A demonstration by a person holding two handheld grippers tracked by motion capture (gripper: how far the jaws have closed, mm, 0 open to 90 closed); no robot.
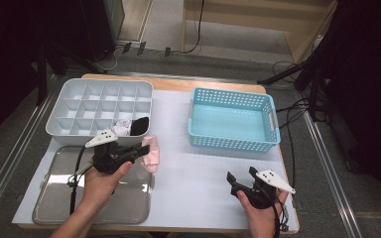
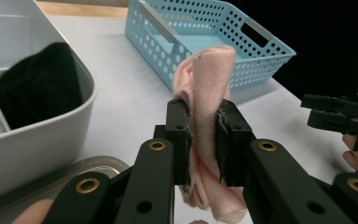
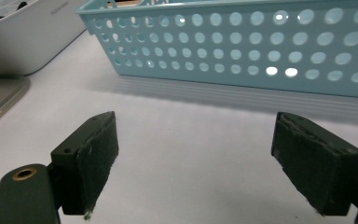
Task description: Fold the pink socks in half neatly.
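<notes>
Left hand-held gripper (image 1: 141,148), left of centre in the high view, clamps a soft pink sock (image 1: 151,152) beside the grey divided box (image 1: 59,111). Its own view shows the fleecy sock (image 2: 205,116) pinched mid-length; the loose ends could snag the box's rim. Right hand-held gripper (image 3: 193,161) gapes empty before the perforated blue basket (image 3: 261,46).

Cloth, plastic and metal on our table

We see a soft, fuzzy pink cloth (image 2: 209,84), a perforated glossy blue plastic basket (image 1: 233,145), a smooth matt grey plastic divided organizer (image 1: 64,106), a shiny brushed metal tray (image 1: 59,198), and rough, worn black pads (image 3: 95,158) on our matt right gripper (image 3: 198,163).
</notes>
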